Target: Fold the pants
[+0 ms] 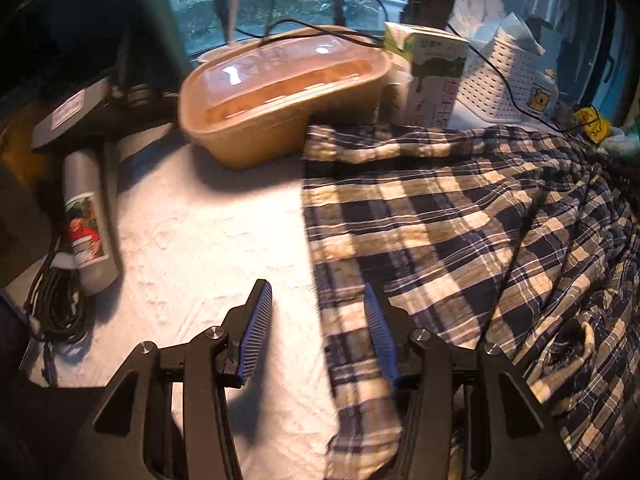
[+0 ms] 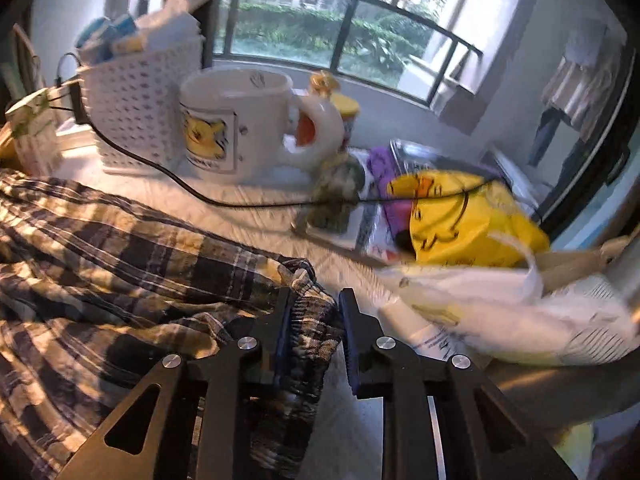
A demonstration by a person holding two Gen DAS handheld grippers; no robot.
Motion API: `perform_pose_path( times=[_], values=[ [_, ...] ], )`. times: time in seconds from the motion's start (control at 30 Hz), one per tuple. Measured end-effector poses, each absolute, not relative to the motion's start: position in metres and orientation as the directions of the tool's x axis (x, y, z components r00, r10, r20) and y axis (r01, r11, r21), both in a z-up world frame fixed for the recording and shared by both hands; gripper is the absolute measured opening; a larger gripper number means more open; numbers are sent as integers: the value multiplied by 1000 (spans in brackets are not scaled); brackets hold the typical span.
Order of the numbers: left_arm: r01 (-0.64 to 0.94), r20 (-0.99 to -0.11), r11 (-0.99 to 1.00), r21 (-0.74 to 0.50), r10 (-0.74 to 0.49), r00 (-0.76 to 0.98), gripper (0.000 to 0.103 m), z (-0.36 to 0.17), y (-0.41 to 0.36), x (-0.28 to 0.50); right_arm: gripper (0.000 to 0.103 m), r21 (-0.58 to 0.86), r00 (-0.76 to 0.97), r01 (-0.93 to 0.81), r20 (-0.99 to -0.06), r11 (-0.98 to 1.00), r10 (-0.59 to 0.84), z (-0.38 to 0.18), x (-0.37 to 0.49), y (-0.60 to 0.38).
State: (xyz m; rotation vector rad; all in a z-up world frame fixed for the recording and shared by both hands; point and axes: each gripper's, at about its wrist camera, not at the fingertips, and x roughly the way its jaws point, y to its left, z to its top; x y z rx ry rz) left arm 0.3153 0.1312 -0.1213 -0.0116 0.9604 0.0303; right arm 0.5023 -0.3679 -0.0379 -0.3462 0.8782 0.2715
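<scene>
Basically the tabletop (image 1: 192, 232) has a white textured cover, and the plaid pants (image 1: 460, 232) are spread rumpled over its right part in the left wrist view, reaching back to the clutter by the window. Leg end sits at the near left, its edge running between the left fingers.

Behind the pants: a tan lidded container (image 1: 280, 96), a white perforated basket (image 2: 140, 112), a green-and-white carton (image 1: 434, 76), a white mug with a yellow bear print (image 2: 236, 124). A black cable (image 2: 180, 180) runs across the cover in front of basket and mug. Yellow cartoon bag (image 2: 460, 220) is right of the mug, and white plastic bags (image 2: 520, 320) lie nearer, just right of the right fingers. A grey bottle with a picture label (image 1: 88, 220) lies at the far left edge beside a coiled black cord.

Left hand-held gripper (image 1: 318, 332): jaws spread, hovering over the pants' left edge, nothing pinched.

Right hand-held gripper (image 2: 314, 320): jaws narrowed around the bunched waistband (image 2: 312, 328), fabric filling the gap; left pad against the cloth, right pad's contact too blurred to tell.
</scene>
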Motion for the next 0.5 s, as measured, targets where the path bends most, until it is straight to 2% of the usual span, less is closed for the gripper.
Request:
perform_pose_path(
  times=[0.1,0.17,0.3,0.5],
  values=[
    [-48,-812,999,-8,22,584,48,-113,140,304,38,-165,616,-348,-783,923,92,-31,494,-376],
    [-57,-806,998,-10,26,591,48,-107,144,295,63,-136,624,-341,-773,930,115,-21,485,-383],
    [-66,-801,998,-14,28,598,48,-101,149,273,65,-74,630,-346,-757,935,173,3,451,-401],
    [-14,-788,1000,-18,-6,616,48,-92,127,233,65,-85,624,-377,-759,922,185,16,383,-412]
  ],
)
